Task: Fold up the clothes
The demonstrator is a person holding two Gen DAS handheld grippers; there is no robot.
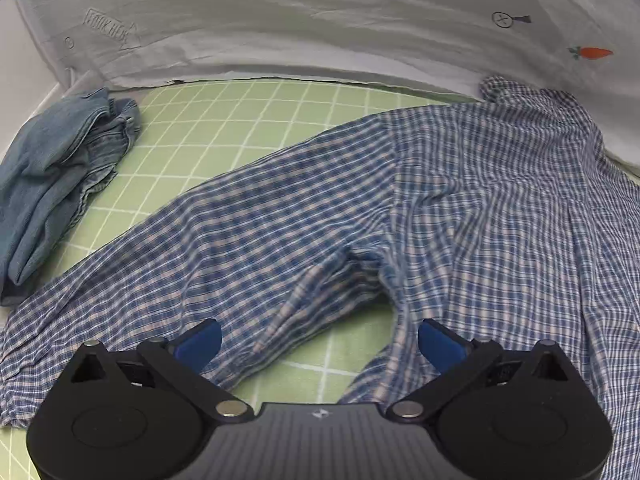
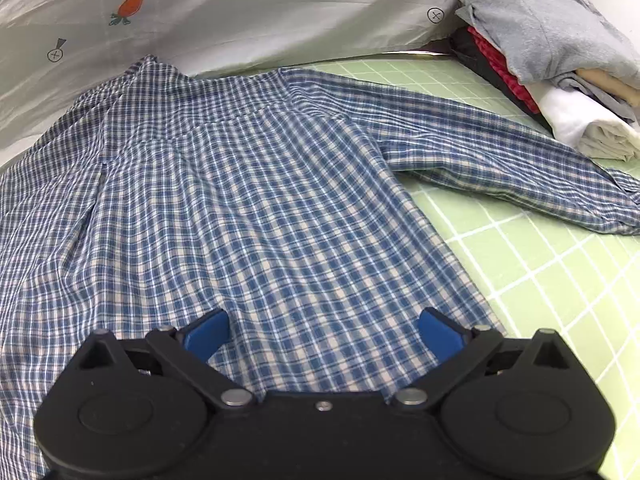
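Blue-and-white checked long-sleeved shirt [image 2: 248,200] lying spread, back side up, on a pale green sheet with a white grid [image 2: 540,264], collar toward a white pillowcase printed with an orange carrot [image 2: 240,12]. Both sleeves extend outward: one [image 1: 224,216] reaches toward a crumpled blue denim garment [image 1: 60,160] at the sheet's edge, the other [image 2: 500,152] toward a stack of folded clothes in grey, red and white [image 2: 560,64]. The left gripper [image 1: 319,344] hangs over the left armpit region, where the cloth is bunched and a patch of sheet shows; its blue-padded jaws stand wide apart and hold nothing. The right gripper [image 2: 322,334] hangs over the lower body panel near its right side edge, jaws likewise fully spread, with no cloth pinched between the pads. Judged progress: the stack suggests earlier garments are finished; this shirt is laid out but no fold is yet visible. Sleeves, sides and lengthwise folds remain, and the denim piece appears unfolded too.
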